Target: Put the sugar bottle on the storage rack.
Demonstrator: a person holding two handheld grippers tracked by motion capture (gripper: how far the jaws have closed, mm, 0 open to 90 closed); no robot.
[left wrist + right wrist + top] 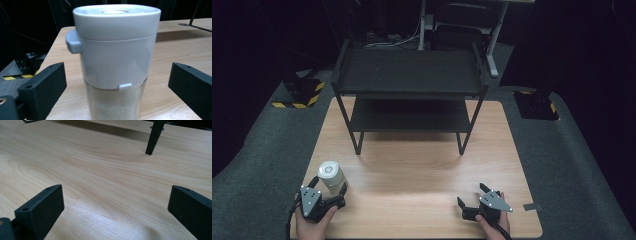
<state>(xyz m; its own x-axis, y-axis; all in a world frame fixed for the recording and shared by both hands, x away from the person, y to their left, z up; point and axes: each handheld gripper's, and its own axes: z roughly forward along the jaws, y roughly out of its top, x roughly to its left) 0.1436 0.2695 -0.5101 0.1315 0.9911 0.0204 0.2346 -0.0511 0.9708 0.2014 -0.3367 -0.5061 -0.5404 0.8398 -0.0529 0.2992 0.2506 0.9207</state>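
Note:
A white-lidded clear jar [331, 176] with pale grains inside stands upright near the table's front left. My left gripper [331, 186] is open around it, a jaw on each side; in the left gripper view the jar [116, 62] stands between the two black jaws with a gap to each. My right gripper [471, 196] rests open at the front right with nothing between its jaws, and the right gripper view looks over bare wood toward a shelf leg [153, 137].
A black two-tier metal shelf [409, 75] stands at the back of the wooden table [422, 170]. Grey carpet surrounds the table, with hazard-striped bases [299, 92] at the left and right.

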